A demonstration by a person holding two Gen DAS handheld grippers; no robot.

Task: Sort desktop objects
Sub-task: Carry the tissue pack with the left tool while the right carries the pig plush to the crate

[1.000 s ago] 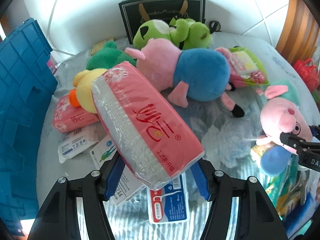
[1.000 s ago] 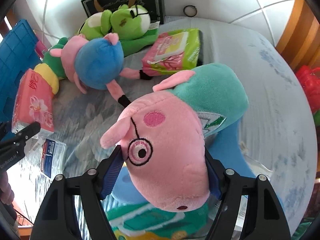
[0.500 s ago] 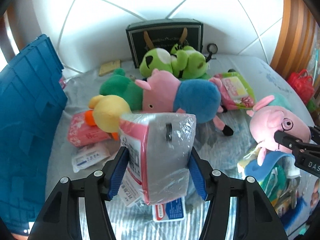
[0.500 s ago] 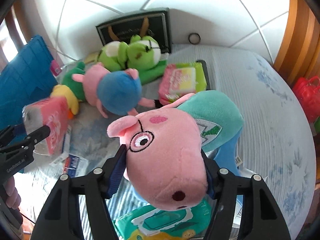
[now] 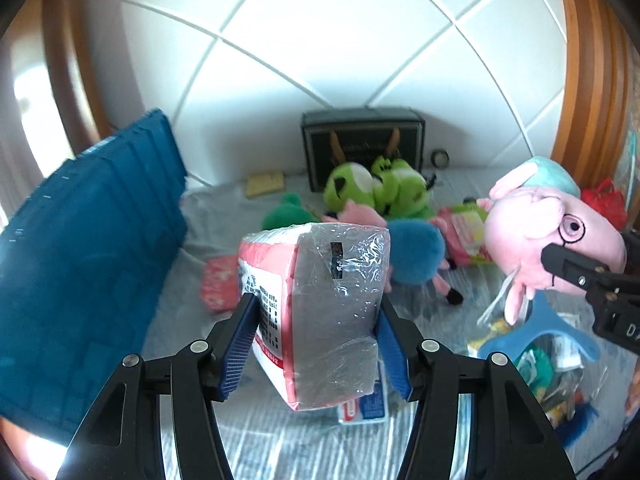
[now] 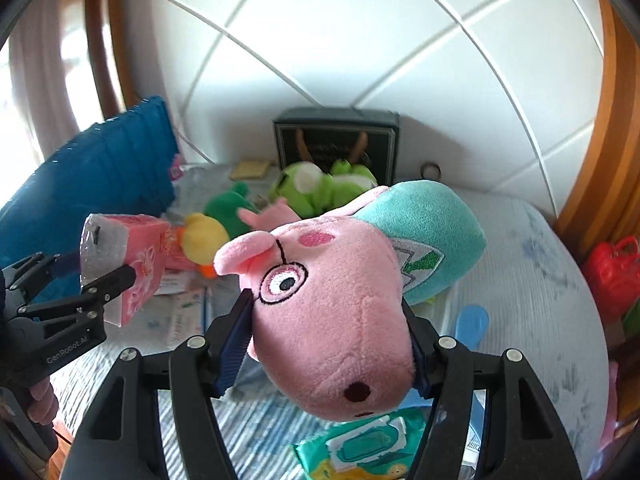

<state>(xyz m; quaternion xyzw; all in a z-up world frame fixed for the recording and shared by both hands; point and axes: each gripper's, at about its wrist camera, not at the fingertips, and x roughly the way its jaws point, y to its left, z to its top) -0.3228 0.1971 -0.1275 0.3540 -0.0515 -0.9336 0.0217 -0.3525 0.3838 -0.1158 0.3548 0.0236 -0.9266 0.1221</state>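
Note:
My left gripper is shut on a pink tissue pack, held end-on in the air above the table; the pack also shows in the right wrist view. My right gripper is shut on the head of a pink pig plush with a teal body, lifted off the table; the plush also shows in the left wrist view. On the table lie a blue-bodied pig plush, green frog plushes and a yellow duck plush.
A blue crate stands at the left. A black gift bag leans on the back wall. Wet-wipe packs and small packets lie on the cloth near me. A red bag sits at the right edge.
Both grippers have risen with their loads. The tissue pack turned from lying flat to end-on. The pig plush came up off the table, and both views now look more level.

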